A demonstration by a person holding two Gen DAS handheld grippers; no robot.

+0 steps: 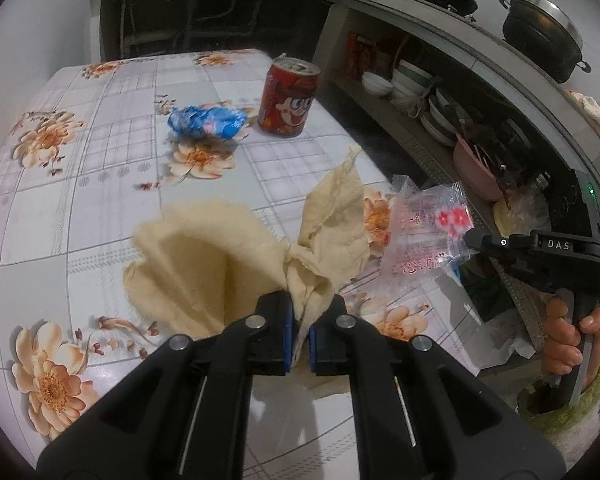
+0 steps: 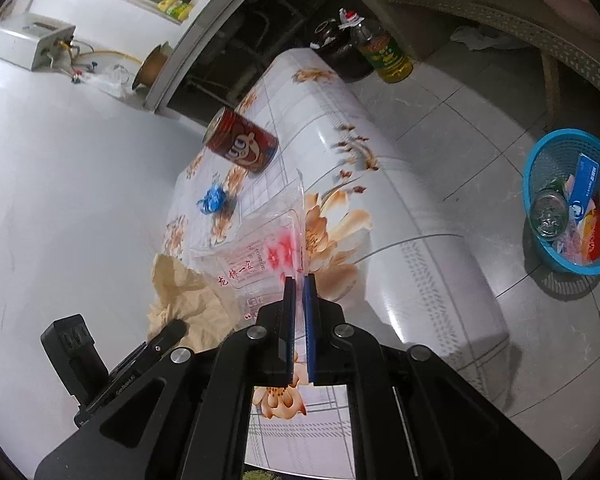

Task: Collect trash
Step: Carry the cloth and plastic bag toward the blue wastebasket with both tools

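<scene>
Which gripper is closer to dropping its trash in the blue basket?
Probably the right gripper. It is shut on the clear wrapper, and the blue basket shows on the floor in its view. The left gripper holds the tan paper; no basket shows there.

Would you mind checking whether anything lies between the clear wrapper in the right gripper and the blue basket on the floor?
Nothing visible does. The clear wrapper is over the table edge, and only bare floor tiles separate that from the blue basket.

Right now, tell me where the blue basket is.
In the right wrist view, the blue basket stands on the floor at the far right, beside the table, already holding some trash.
</scene>
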